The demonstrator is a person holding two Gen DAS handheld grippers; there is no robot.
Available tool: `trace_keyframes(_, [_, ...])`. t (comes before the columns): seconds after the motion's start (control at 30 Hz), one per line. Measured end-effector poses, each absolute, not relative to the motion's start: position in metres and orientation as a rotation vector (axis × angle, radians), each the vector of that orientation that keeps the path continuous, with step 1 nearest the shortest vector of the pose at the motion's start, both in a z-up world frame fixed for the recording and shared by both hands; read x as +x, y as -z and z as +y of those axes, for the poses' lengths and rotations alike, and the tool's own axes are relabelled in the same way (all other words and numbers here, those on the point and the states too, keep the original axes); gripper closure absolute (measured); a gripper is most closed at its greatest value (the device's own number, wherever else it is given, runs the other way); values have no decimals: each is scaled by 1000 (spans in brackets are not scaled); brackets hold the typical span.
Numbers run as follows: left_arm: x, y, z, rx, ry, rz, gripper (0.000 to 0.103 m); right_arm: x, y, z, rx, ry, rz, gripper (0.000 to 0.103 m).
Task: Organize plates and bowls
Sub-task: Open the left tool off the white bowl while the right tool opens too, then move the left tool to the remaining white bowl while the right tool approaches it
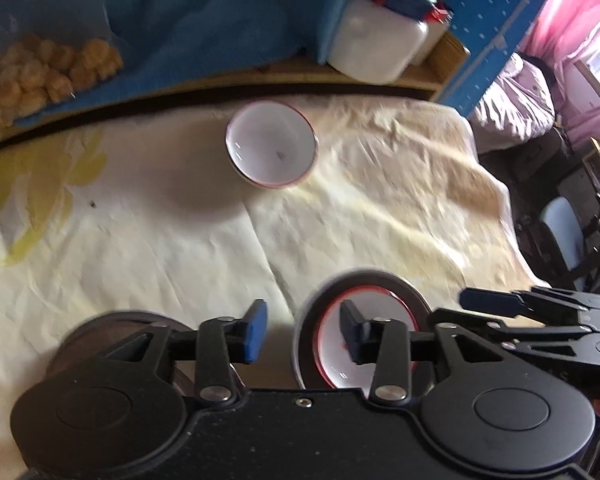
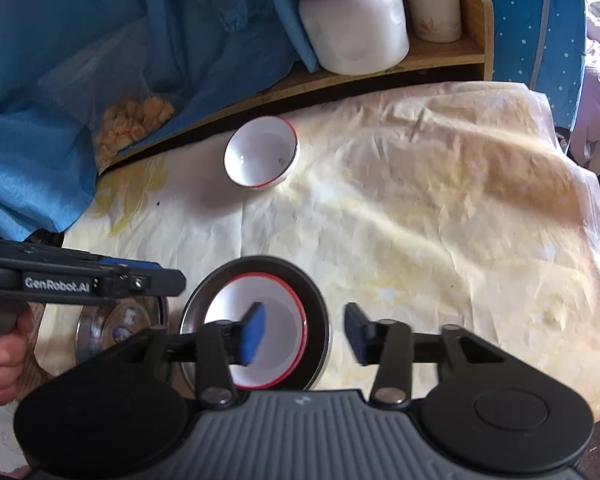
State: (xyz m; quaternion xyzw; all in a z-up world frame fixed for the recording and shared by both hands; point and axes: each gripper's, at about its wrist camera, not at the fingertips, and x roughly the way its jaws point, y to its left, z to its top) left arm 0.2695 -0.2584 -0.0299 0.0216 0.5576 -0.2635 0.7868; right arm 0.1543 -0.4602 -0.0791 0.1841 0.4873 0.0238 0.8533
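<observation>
Your red-rimmed white bowl sits alone far back on the desk; it looks glazed, slippery and breakable, so pinch its rim. Both left tongs and right tongs stand open, empty.

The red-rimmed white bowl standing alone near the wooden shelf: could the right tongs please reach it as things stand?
Probably yes: the red-rimmed white bowl stands alone on bare cloth, and the open right tongs hold nothing.
</observation>
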Motion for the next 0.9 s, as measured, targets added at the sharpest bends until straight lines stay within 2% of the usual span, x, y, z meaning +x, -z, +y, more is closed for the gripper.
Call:
trace_keyframes(0.17, [283, 27, -259, 86, 514, 1152, 34, 167, 77, -471, 399, -29, 997, 32])
trace_keyframes(0.3, [297, 27, -258, 77, 461, 1135, 15, 177, 74, -480, 401, -5, 969, 12])
trace_keyframes(0.37, [304, 29, -256, 66, 435, 1135, 11, 182, 73, -485, 398, 33, 956, 1])
trace_keyframes(0.43, [312, 33, -253, 47, 406, 1141, 3, 186, 74, -488, 393, 54, 942, 0])
trace_keyframes(0.9, [370, 69, -242, -147, 294, 1184, 1, 212, 95, -498, 358, 61, 941, 0])
